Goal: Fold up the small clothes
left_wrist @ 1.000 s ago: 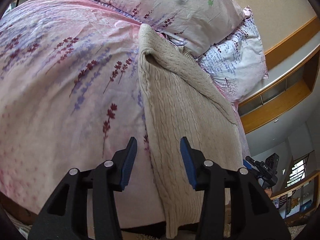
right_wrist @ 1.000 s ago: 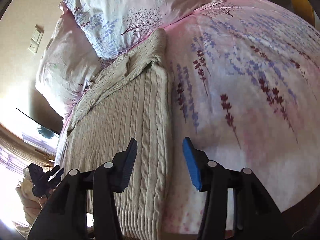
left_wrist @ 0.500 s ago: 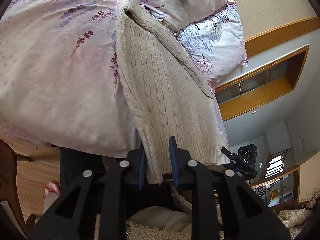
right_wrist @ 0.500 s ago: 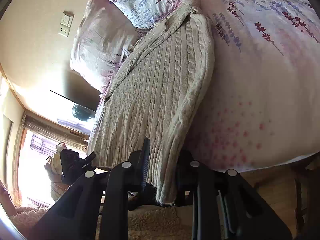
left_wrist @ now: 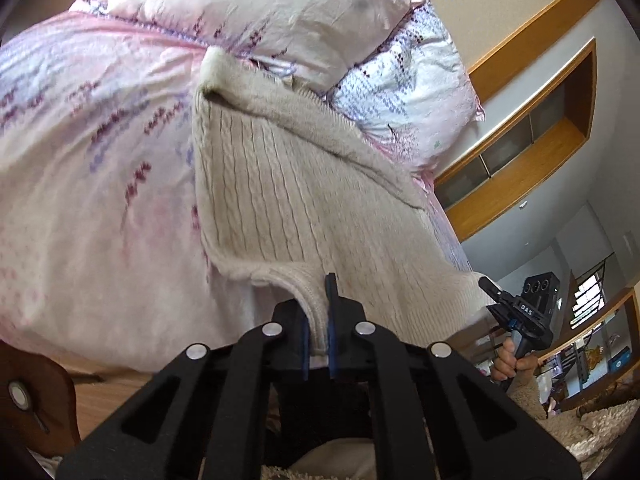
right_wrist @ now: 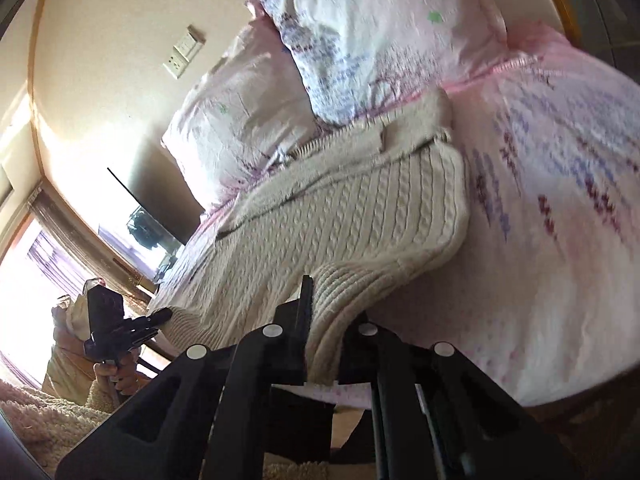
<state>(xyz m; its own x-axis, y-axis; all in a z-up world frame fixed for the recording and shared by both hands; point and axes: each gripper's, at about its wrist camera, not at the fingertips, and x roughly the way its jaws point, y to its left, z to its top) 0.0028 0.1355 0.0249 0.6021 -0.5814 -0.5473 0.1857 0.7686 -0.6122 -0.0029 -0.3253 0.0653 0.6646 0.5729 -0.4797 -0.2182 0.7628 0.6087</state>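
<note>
Sweater hem pinched at both near corners

Cream cable-knit sweater [left_wrist: 304, 184] lies lengthwise on the pink floral bedspread [left_wrist: 92, 184], its collar end far up against the two pillows [left_wrist: 280, 12] and its ribbed hem at the near edge of the bed. The left gripper [left_wrist: 318, 320] has its blue-padded fingers [left_wrist: 331, 300] pressed together on the hem's left corner, with the knit pulled up into a curl just ahead of the fingertips. In the right wrist view, the right gripper [right_wrist: 326, 320] likewise clamps the ribbed hem of the sweater [right_wrist: 340, 216], and the fabric bulges out over the right finger so that finger's tip is hidden. The near part of the garment is lifted off the bedspread [right_wrist: 560, 240] and arches back toward the body of the sweater, whose far part rests flat. Each camera catches the other gripper at the frame's edge, held in a hand [left_wrist: 506, 364] with a fuzzy sleeve. A wall switch plate [right_wrist: 184, 52] sits above the pillows [right_wrist: 380, 32], and wooden shelving [left_wrist: 532, 148] runs along the wall on the right.
</note>
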